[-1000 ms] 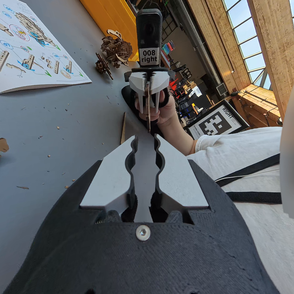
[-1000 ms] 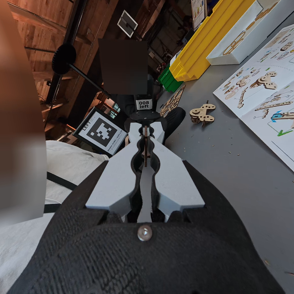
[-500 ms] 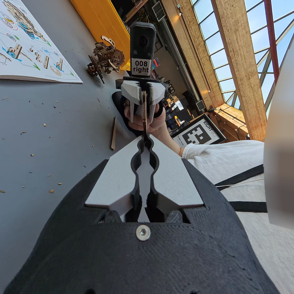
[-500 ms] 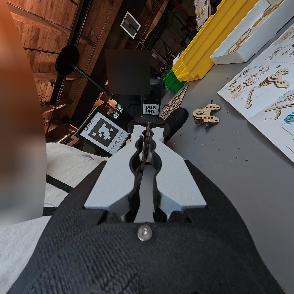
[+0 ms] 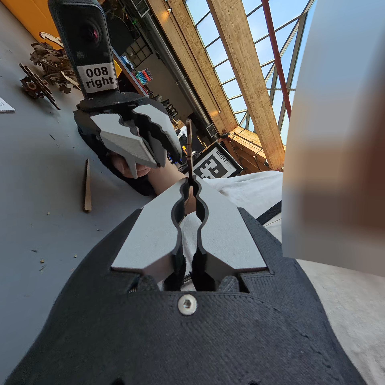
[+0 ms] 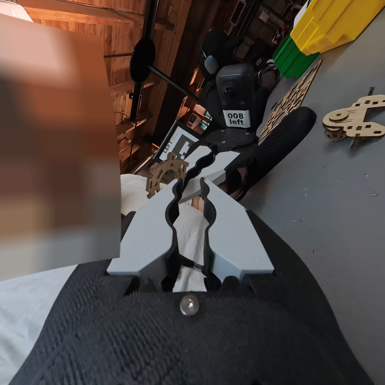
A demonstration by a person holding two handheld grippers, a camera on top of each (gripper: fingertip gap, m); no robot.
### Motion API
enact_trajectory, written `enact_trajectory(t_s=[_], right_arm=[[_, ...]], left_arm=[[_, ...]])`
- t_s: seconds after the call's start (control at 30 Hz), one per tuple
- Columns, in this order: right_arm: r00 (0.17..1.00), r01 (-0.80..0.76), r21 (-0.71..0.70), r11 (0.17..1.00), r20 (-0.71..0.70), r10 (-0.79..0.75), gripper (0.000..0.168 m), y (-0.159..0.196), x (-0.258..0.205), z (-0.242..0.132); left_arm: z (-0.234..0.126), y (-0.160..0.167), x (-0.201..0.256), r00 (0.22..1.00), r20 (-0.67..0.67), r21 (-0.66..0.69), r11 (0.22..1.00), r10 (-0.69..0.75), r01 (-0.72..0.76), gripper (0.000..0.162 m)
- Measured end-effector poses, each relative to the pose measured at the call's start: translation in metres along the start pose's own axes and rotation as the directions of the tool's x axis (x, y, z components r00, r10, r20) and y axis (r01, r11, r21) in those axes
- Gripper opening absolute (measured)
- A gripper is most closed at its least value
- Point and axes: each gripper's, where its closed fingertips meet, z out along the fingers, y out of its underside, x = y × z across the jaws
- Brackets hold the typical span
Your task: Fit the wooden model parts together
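A flat wooden gear-shaped ring shows edge-on in the left wrist view (image 5: 189, 150) and face-on in the right wrist view (image 6: 164, 175). My left gripper (image 5: 190, 180) is shut on its lower rim and holds it in the air in front of the person's white shirt. My right gripper (image 6: 190, 184) is open and empty, just beside the ring and apart from it. In the left wrist view the right gripper (image 5: 150, 166) sits up and to the left of the ring, jaws apart. The left gripper's fingers (image 6: 225, 160) show beyond the right gripper's tips.
On the grey table (image 5: 31, 208) lie a partly built wooden model (image 5: 52, 60), a small gear piece (image 5: 35, 87) and a wood sliver (image 5: 87, 187). A pierced wooden part (image 6: 354, 120), a cut-out sheet (image 6: 291, 100), and yellow (image 6: 333, 27) and green (image 6: 291, 56) bins lie on the right gripper's side. My left and right fingertips are right by each other.
The right gripper held the ring while the left closed on it. The right has let go, opened and drawn aside. The left now holds the ring alone, closer to the person.
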Motion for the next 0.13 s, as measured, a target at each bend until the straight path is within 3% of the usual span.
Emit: enact_trajectory(t_s=[0.03, 0.13], right_arm=[[1.000, -0.014, -0.024, 1.000, 0.003, 0.014, 0.016, 0.0038, 0.0016, 0.0049], [0.999, -0.036, -0.066, 0.997, 0.004, 0.037, 0.012, 0.0095, 0.0044, 0.0108]], left_arm=[[0.0008, -0.0005, -0.0005, 1.000, 0.000, 0.000, 1.000, -0.009, 0.009, 0.000], [0.0011, 0.0021, -0.0059, 0.999, 0.038, -0.020, 1.000, -0.019, 0.020, 0.000]])
